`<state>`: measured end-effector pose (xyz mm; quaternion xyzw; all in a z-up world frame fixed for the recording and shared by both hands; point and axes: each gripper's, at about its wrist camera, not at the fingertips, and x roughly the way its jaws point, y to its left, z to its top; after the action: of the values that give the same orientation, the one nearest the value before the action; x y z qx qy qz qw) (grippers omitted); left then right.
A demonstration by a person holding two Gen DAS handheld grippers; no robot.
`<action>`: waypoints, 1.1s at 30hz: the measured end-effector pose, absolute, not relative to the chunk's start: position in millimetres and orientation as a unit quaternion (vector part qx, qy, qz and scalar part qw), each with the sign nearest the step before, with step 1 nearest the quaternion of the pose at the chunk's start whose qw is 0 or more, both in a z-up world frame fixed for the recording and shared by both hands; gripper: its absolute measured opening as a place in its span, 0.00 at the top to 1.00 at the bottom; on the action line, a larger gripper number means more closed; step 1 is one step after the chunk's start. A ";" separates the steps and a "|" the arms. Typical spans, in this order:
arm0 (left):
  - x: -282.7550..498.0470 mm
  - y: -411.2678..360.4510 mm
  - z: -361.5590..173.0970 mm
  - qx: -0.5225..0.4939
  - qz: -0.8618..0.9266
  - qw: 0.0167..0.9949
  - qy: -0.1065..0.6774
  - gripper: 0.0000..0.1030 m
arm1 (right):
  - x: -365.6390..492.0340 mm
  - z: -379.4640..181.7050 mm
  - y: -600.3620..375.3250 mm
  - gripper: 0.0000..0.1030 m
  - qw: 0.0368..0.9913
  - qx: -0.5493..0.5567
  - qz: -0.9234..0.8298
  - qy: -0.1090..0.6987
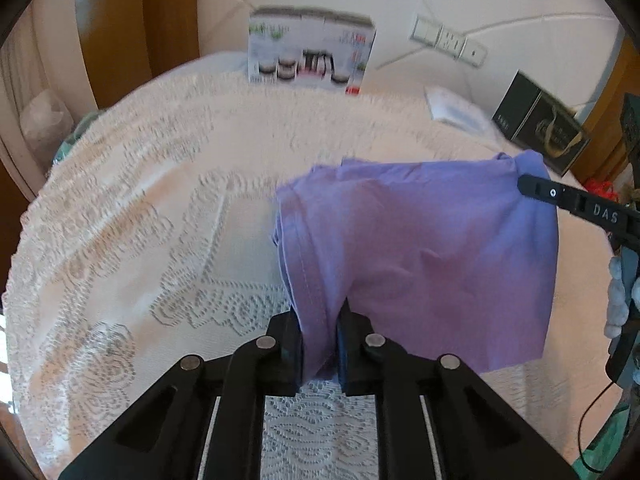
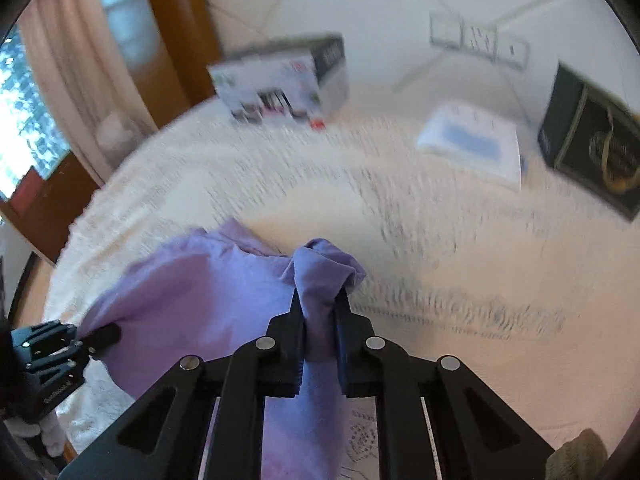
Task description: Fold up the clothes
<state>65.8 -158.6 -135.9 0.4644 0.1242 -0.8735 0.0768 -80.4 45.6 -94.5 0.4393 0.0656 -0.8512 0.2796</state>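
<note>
A round table (image 1: 120, 360) carries a white lace tablecloth (image 1: 224, 208). At its far edge stands a printed box (image 1: 310, 54). To the right lie a flat white packet (image 2: 472, 142) and a dark box (image 2: 592, 140), near each other.

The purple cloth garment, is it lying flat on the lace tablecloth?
No, the purple cloth garment hangs above the lace tablecloth, pinched by both grippers.
</note>
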 end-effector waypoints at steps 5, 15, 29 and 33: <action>75.3 -179.9 -92.1 0.429 -0.891 0.073 0.130 0.90 | -74.2 -37.9 28.1 0.89 0.319 0.386 -0.863 0.068; 55.9 -322.9 -11.0 0.367 -0.918 0.087 0.125 0.90 | -82.3 43.4 -95.8 0.89 0.360 0.318 -0.872 0.092; -31.2 -559.3 -39.8 0.443 -0.883 0.136 0.075 0.68 | -168.5 -20.0 -309.3 0.64 0.363 0.393 -0.845 -0.014; -54.3 -583.8 -117.8 0.510 -0.843 0.137 0.107 0.63 | -189.2 -85.4 -330.9 0.29 0.316 0.462 -0.829 0.004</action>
<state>-54.3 -583.8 -117.8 0.5095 0.1072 -0.8427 0.1366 -189.2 -330.9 -85.4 0.4615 0.0044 -0.8288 0.3164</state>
